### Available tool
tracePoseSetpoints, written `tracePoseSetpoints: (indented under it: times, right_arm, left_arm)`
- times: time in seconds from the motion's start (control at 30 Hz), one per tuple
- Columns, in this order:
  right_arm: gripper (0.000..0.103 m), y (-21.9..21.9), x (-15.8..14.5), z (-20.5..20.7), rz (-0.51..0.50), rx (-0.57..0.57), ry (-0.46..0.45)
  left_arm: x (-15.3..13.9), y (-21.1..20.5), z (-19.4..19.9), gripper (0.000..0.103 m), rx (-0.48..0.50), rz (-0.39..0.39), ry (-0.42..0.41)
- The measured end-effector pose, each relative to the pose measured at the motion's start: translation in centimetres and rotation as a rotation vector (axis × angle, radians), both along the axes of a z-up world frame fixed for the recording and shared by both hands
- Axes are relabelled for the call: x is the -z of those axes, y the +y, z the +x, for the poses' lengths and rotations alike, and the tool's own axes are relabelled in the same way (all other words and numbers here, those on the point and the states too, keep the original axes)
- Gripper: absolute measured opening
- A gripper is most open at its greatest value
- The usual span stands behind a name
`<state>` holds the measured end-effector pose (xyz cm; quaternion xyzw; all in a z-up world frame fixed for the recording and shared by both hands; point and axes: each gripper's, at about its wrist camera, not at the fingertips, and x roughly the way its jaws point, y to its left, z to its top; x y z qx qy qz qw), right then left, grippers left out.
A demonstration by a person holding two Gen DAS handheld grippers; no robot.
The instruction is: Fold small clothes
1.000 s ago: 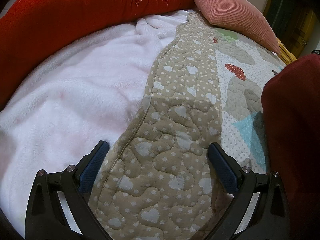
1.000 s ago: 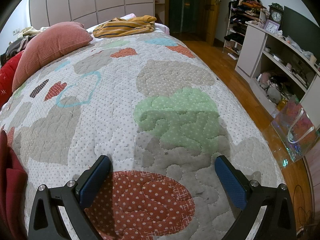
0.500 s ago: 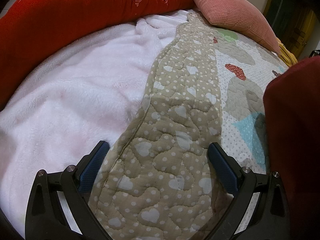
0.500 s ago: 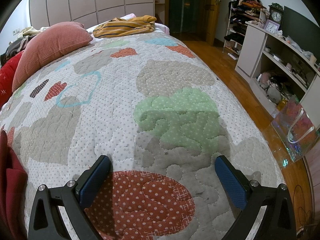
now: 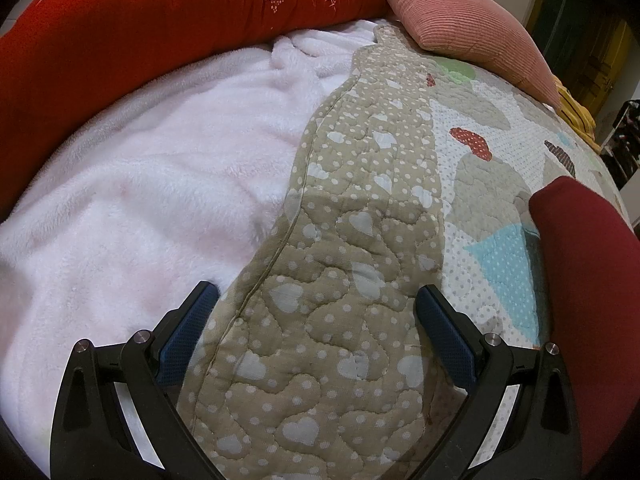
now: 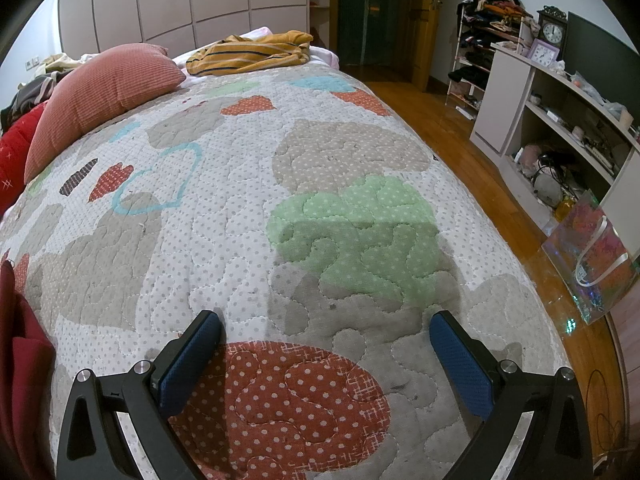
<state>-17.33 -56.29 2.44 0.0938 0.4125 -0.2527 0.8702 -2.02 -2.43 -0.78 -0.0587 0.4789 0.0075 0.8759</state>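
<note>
The left gripper (image 5: 316, 312) hangs over the bed with its jaws spread wide and nothing between them; below it lies the tan heart-print border of the quilt (image 5: 360, 240), with a white fleece blanket (image 5: 140, 200) off toward nine o'clock and a red bolster (image 5: 120, 40) curving round from ten to twelve. The right gripper (image 6: 324, 340) is likewise released and empty, poised above a red dotted patch of the same quilt. The garment to fold looks to be the dark red cloth (image 5: 592, 280) — it sits at three o'clock in the left view and shows again as a crumpled edge at eight o'clock in the right view, so it lies between the two grippers, touched by neither. Folding has not begun, as I judge it; the step in hand is the first grasp. To do it well, swing both grippers inward toward the cloth; take two separate corners or one hem rather than a bunched middle; pinch only the garment — not the quilt beneath — and lift enough to shake it flat on the open quilt ahead, well clear of the pink cushion (image 6: 108, 84) and the striped yellow top (image 6: 248, 54) at twelve o'clock.
</note>
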Motion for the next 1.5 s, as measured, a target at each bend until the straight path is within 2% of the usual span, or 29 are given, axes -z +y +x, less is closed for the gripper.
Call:
tracePoseSetpoints:
  times: [1.1,1.2,1.4,1.5]
  right_arm:
    - [0.103,0.0,0.0,0.0,-0.002,0.002,-0.002]
    - [0.103,0.0,0.1,-0.1,-0.001,0.002,-0.003]
    - [0.103,0.3,-0.1,-0.2,0.003,0.011,0.012]
    - [0.103,2.6,-1.4,-1.1,-0.012,-0.007,0.025]
  left_arm:
    - [-0.1,0.1,0.1,0.100,0.003,-0.004,0.020]
    - [-0.9,-0.2,-0.5,0.100,-0.017,0.017,0.025]
    - [-4.2,-2.7,-4.1,0.100,0.020,0.100,-0.081]
    - [-5.8,-4.0,-5.5,0.100,0.037,0.110,-0.100]
